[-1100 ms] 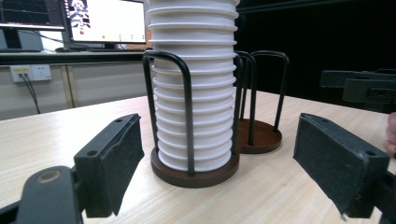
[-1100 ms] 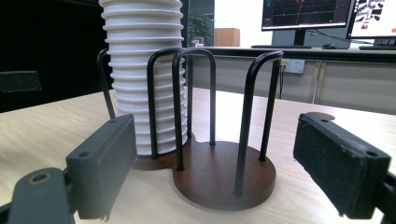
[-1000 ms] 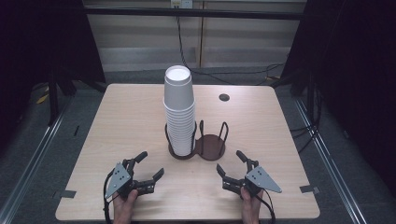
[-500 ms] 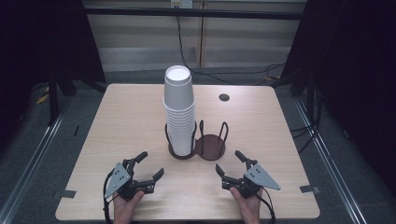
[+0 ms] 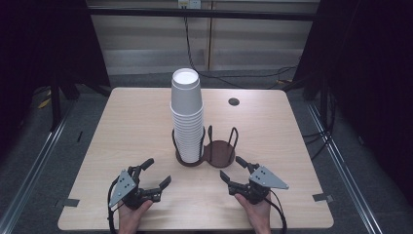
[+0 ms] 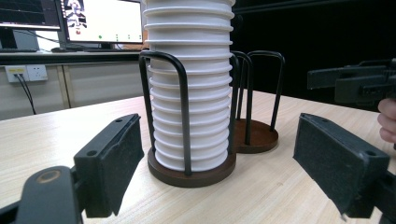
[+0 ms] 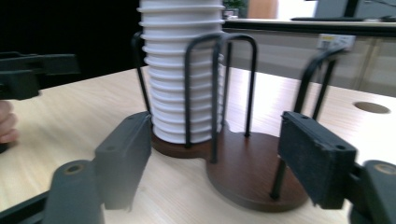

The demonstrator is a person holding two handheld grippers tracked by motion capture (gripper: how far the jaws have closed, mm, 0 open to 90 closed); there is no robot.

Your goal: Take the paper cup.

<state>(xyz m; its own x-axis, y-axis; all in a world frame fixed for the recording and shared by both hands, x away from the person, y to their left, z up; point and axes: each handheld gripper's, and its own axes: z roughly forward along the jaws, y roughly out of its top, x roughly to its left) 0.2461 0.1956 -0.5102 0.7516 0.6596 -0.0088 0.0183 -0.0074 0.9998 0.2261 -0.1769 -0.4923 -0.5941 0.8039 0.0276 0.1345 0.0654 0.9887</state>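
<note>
Two grippers: we see both held low at the near edge of the table [image 5: 122,122], one to each side of the cup holder [image 5: 219,152], neither touching it.
Left gripper [image 5: 157,175]: we see its jaws spread wide with nothing between them, angled up and to the right toward the stack of cups [image 5: 186,114]; the person's left hand [image 5: 130,214] grips it from below at the table's front edge.
Right gripper [image 5: 233,168]: we see its jaws equally wide apart and empty, angled up and to the left toward the holder; the right hand [image 5: 253,210] holds it from below.
Stack of cups: white paper cups nested tall in the left ring of the holder, near the table's middle, rising well above the wire loops.
Empty ring: we see the holder's right disc bare, just beside the stack.
Left gripper view: we get the stack's ribbed rims [image 6: 190,93] between the jaws and monitors [image 6: 100,21] on a desk behind; the other gripper [image 6: 355,83] shows at the right with fingertips [image 6: 387,121] under it.
Right gripper view: we get the bare brown disc [image 7: 247,172] close up, slightly blurred, and the table's round hole [image 7: 372,107] beyond it.
Open room: we see bare wood between each gripper and the holder, and wide bare tabletop left, right and behind the stack.
Edges: both hands sit at the front rim; the hole [image 5: 234,101] lies near the far edge.
</note>
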